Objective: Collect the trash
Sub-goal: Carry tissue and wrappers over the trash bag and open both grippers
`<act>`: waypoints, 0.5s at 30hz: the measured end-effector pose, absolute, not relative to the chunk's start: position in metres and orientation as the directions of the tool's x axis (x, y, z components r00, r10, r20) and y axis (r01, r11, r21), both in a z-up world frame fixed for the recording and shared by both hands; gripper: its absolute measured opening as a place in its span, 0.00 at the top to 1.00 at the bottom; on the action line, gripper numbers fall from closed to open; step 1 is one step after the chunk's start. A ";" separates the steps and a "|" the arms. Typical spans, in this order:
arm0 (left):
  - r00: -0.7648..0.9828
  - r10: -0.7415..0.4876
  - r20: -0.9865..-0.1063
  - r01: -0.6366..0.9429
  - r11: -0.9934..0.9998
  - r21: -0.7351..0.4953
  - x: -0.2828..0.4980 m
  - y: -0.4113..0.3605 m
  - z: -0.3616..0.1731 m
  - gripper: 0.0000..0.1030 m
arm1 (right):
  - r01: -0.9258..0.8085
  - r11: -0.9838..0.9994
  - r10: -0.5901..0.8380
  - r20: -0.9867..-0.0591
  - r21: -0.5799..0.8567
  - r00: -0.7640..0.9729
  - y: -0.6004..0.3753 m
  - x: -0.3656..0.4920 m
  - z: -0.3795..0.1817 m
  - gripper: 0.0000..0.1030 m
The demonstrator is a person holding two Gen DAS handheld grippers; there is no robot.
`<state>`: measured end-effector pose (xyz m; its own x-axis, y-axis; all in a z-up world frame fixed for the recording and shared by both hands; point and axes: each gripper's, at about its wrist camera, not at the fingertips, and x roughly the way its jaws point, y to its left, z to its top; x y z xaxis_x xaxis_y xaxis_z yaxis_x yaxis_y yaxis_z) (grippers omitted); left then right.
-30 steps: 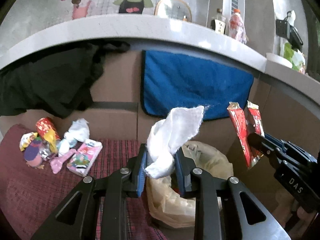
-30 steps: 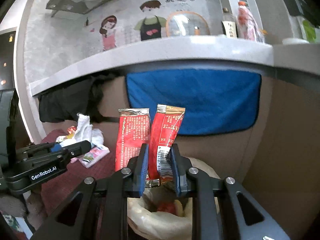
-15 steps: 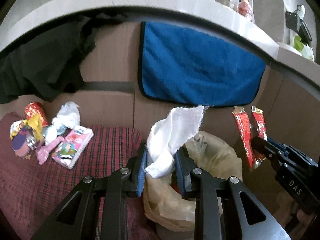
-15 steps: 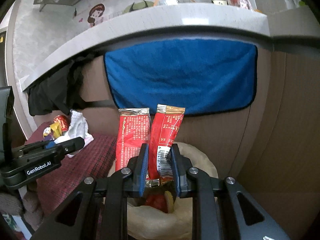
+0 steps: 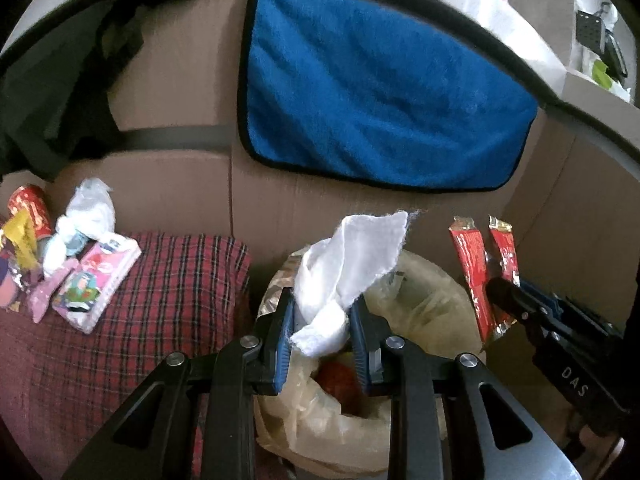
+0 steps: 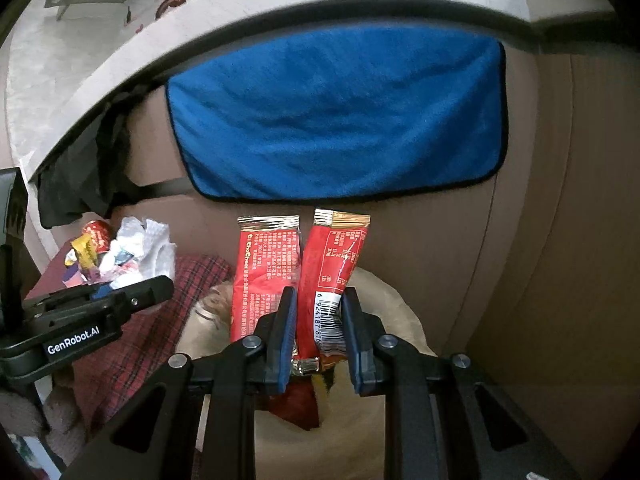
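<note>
Both loads hang over the bag-lined bin (image 5: 420,308) at the lower centre of each view but are not yet dropped: the left gripper (image 5: 322,340) has its jaws pinching a soft, crumpled white tissue (image 5: 352,264), the right gripper (image 6: 318,336) two glossy red foil wrappers (image 6: 300,272). Red scraps already lie inside the thin, wrinkled liner — while at the left edge a heap of trash (image 5: 60,264), crinkly packets and wadded tissue, waits on the plaid cloth (image 5: 168,300).

"GenRobot.AI" stands in white on the left gripper (image 6: 158,284), seen at left in the right wrist view. "DAS" is on the right gripper (image 5: 494,286). The right red wrapper (image 6: 336,280) bears a barcode starting "6 924187"; the left red wrapper (image 6: 266,276) reads "ChaCheer".
</note>
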<state>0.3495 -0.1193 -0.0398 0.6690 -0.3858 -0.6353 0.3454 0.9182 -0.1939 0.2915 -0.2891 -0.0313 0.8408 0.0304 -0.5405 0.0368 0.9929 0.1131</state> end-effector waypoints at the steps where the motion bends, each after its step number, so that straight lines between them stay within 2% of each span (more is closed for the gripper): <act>1: 0.657 -0.387 -0.647 0.343 0.918 -0.200 0.352 -0.121 -0.044 0.74 | 0.039 0.993 0.030 -0.548 0.113 0.836 -0.290 0.294 -0.035 0.80; 6: 0.620 -0.398 -0.676 0.353 0.911 -0.213 0.358 -0.125 -0.060 0.74 | 0.048 0.990 0.038 -0.582 0.131 0.812 -0.295 0.302 -0.051 0.80; 13: 0.606 -0.437 -0.665 0.378 0.893 -0.242 0.364 -0.127 -0.065 0.74 | 0.051 0.988 0.048 -0.601 0.147 0.798 -0.296 0.310 -0.064 0.79; 15: 0.594 -0.451 -0.666 0.387 0.886 -0.255 0.368 -0.127 -0.067 0.59 | 0.040 0.986 0.066 -0.603 0.161 0.795 -0.295 0.313 -0.067 0.77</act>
